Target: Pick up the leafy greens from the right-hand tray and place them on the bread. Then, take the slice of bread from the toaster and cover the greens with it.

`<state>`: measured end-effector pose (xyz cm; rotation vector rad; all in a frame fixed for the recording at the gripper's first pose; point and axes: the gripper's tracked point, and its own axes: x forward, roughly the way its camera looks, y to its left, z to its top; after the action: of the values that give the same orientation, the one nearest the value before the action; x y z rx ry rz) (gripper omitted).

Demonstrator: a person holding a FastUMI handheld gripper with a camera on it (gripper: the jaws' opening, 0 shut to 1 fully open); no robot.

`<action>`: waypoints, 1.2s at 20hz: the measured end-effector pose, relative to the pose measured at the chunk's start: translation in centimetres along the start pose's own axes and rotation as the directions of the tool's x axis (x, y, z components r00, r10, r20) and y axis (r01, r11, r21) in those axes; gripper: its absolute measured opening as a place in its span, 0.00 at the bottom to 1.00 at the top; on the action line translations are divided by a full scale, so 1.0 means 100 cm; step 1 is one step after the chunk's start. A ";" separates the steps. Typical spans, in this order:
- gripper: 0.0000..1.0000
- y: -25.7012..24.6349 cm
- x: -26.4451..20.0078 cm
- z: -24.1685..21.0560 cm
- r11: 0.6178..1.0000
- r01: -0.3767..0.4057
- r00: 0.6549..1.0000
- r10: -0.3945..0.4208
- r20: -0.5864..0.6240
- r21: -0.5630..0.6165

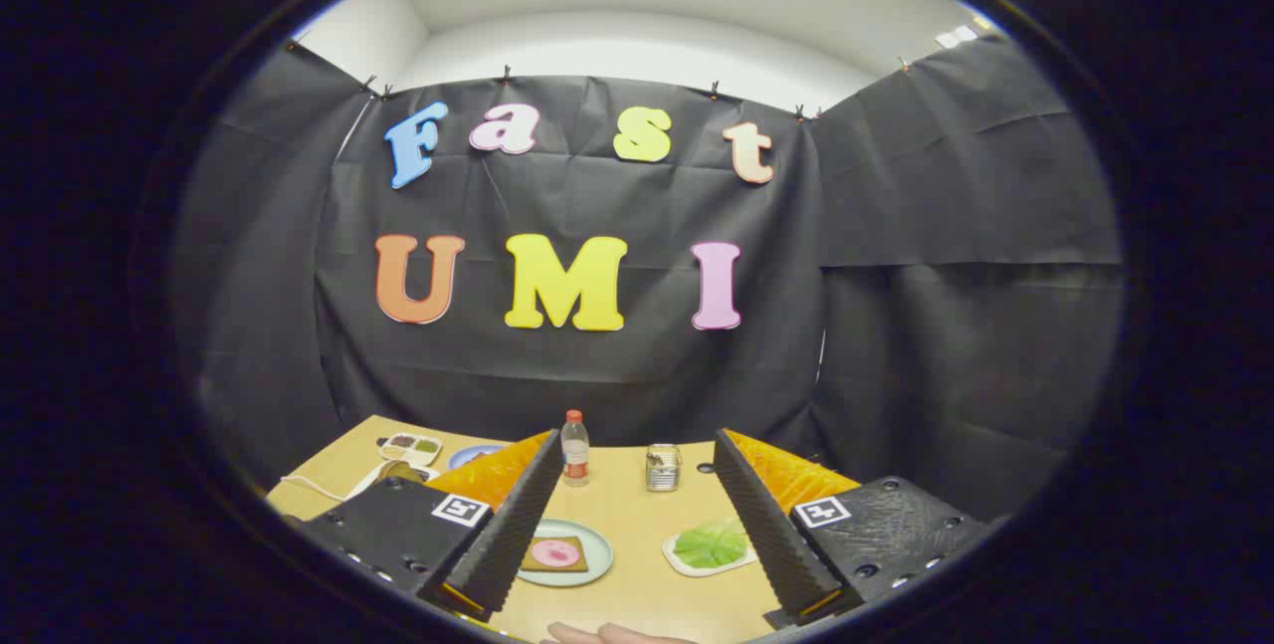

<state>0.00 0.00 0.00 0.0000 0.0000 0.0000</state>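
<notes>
My gripper (637,604) is open, its two fingers spread wide above the wooden table (637,515) with nothing between them. Ahead and between the fingers, a pale green plate (589,564) holds a slice of bread (555,555) with a pink round slice on top, close to the left finger. A white tray (687,562) with the leafy greens (709,544) lies near the right finger, partly hidden by it. Further back stands a small metal toaster (663,467).
A clear bottle with a red cap (574,449) stands beside the toaster. Back left are a small compartment tray (409,446), a blue plate (470,455) and a white cable (318,487). A person's hand (607,634) rests at the table's near edge.
</notes>
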 end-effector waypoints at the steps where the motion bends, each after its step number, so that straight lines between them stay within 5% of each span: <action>1: 0.95 0.000 0.001 -0.001 1.000 0.008 1.000 -0.008 0.000 -0.006; 15: 0.95 -0.006 0.025 0.011 0.998 -0.022 0.999 0.024 0.045 -0.057; 24: 0.95 -0.049 0.093 -0.026 0.988 -0.097 0.995 0.097 -0.001 -0.118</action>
<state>9.29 -4.92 -2.56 -0.1183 -0.0046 0.0976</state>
